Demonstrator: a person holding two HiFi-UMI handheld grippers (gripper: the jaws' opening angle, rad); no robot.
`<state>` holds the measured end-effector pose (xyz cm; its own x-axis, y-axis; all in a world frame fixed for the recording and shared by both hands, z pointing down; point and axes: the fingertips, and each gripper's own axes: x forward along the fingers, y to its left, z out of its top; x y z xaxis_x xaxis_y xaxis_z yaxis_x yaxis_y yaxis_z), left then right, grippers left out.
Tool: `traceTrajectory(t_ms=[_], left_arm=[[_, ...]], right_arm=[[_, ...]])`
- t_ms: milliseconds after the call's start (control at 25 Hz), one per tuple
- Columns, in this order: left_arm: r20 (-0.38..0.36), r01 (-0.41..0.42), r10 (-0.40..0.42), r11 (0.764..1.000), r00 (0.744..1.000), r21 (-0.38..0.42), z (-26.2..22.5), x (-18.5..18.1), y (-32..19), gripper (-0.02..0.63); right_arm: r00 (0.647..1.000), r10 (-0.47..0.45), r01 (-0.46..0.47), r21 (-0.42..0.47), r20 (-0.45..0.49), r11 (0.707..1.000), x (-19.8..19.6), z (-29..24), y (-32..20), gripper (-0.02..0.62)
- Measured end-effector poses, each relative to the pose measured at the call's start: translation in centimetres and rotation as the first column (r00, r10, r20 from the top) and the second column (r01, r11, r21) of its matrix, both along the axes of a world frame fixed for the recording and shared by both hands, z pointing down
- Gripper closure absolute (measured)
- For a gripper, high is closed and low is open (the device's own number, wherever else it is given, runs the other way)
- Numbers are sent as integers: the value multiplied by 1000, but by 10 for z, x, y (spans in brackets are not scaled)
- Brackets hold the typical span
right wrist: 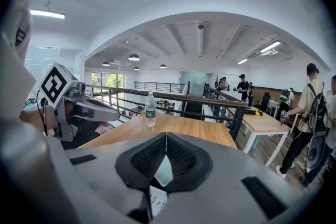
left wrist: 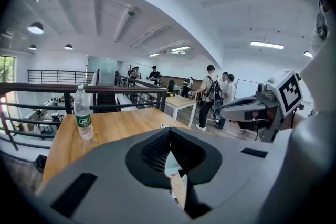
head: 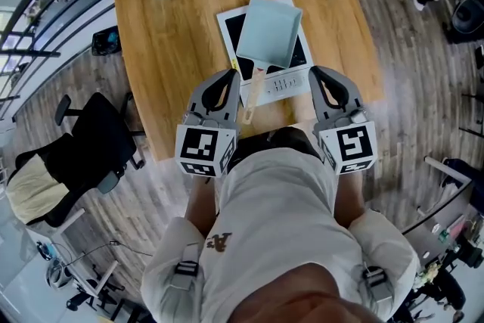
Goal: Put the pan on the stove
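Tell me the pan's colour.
The pan is pale blue-green, with a light wooden handle. It shows best in the head view.

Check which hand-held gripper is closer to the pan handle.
The left hand-held gripper: its shut tips lie right beside the wooden handle of the pan. The right hand-held gripper sits across the control strip of the stove from it.

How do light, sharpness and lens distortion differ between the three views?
Head view: even light, no glare, pan sharp, margins bent. Left gripper view: strong fisheye, black corners, railing curved. Right gripper view: same fisheye, windows bright, bottle sharp.
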<state>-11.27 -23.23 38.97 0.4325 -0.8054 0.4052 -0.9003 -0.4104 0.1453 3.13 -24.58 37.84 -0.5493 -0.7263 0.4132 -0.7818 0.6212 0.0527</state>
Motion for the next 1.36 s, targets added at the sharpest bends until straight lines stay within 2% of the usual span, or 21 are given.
traceTrajectory(t_ms=[200, 440, 640, 1360], left_arm=[[16, -16, 15, 998, 1000, 53, -19, 17, 9, 588], [39, 6, -7, 999, 999, 40, -19, 27, 21, 588], [53, 25, -28, 998, 998, 61, -25, 31, 22, 588], [69, 47, -51, 997, 996, 62, -27, 32, 24, 588]], right_arm=[[999, -45, 44, 37, 30, 998, 6, -18, -2, 574], [995, -85, 84, 36, 52, 996, 8, -22, 5, 575], [993, -101, 100, 23, 59, 995, 15, -19, 14, 575], [992, -111, 110, 27, 59, 994, 17, -19, 14, 575]])
